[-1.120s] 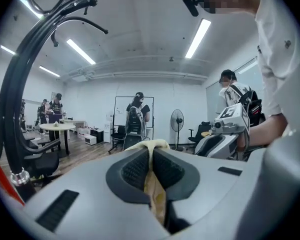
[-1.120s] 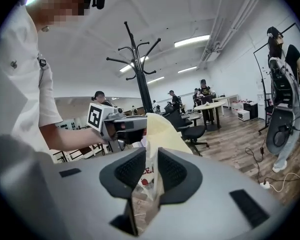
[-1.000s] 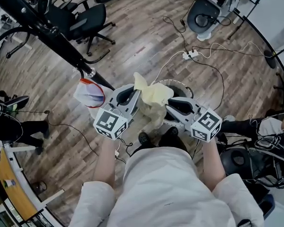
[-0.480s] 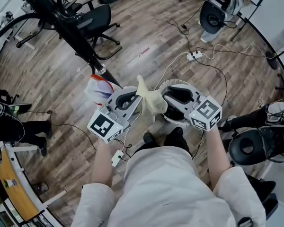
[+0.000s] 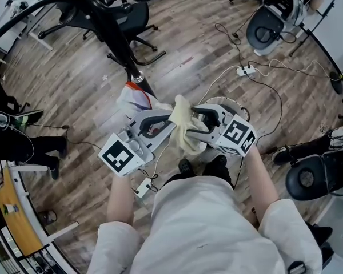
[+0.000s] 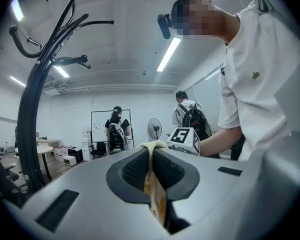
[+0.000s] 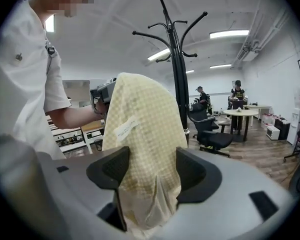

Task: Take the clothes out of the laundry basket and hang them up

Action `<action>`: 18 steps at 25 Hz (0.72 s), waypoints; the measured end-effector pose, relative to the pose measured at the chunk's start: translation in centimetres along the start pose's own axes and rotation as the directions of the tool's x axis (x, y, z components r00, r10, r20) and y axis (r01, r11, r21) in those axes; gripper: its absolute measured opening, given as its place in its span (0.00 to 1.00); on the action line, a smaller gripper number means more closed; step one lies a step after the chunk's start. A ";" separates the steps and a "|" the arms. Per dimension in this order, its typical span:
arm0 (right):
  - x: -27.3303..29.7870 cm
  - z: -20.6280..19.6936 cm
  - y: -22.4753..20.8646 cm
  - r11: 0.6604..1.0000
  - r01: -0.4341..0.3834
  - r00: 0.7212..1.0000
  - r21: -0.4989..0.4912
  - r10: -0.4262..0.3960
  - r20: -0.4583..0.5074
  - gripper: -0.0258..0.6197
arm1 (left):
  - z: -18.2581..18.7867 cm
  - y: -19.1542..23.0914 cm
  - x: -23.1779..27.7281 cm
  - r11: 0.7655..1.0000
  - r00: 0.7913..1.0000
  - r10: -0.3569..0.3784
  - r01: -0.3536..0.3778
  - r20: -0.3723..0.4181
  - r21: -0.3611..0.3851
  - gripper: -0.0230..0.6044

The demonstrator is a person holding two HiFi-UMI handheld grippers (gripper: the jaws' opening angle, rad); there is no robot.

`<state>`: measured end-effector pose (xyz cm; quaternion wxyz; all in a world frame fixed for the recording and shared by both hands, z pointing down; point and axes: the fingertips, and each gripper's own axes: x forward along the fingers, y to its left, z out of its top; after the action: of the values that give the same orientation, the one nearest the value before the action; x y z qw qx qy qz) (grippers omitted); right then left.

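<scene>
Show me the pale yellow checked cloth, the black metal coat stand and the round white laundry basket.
pale yellow checked cloth [image 5: 187, 132]: head view, middle of the bunched fabric.
black metal coat stand [image 7: 179, 84]: right gripper view, its upright pole.
round white laundry basket [image 5: 231, 100]: head view, its far rim.

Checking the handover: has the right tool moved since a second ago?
Yes. Against the white round laundry basket, the right tool has shifted left, toward the left tool; its jaws have just been opening, pale yellow checked cloth between them.

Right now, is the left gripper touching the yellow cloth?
Touching. The left gripper view shows the left gripper shut, with a fold of the yellow cloth pinched tight between its jaws.
</scene>
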<state>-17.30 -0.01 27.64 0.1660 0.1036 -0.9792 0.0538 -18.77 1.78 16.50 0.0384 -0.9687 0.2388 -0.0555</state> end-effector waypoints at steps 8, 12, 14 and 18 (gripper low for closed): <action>2.2 0.9 2.0 0.995 -0.102 0.994 -0.020 0.103 0.042 0.37 | 0.3 -0.1 -1.5 0.999 0.999 0.043 -0.043 0.007 0.004 0.08; 2.8 1.6 2.4 0.993 -0.092 0.995 -0.080 0.094 0.023 0.24 | 0.6 0.9 -3.2 0.995 0.995 0.095 -0.095 0.016 0.007 0.08; 2.8 1.6 2.5 0.991 -0.077 0.997 -0.110 0.078 0.005 0.20 | 0.4 1.1 -4.0 0.993 0.993 0.121 -0.121 0.010 0.012 0.09; 1.5 1.5 1.3 0.984 -0.026 1.000 -0.175 0.025 -0.005 0.13 | 0.2 1.3 -3.5 0.985 0.986 0.168 -0.168 0.008 0.031 0.08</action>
<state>-19.47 0.75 26.61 0.1750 0.0760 -0.9812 -0.0302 -22.45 2.29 15.81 0.0588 -0.9446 0.3185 -0.0531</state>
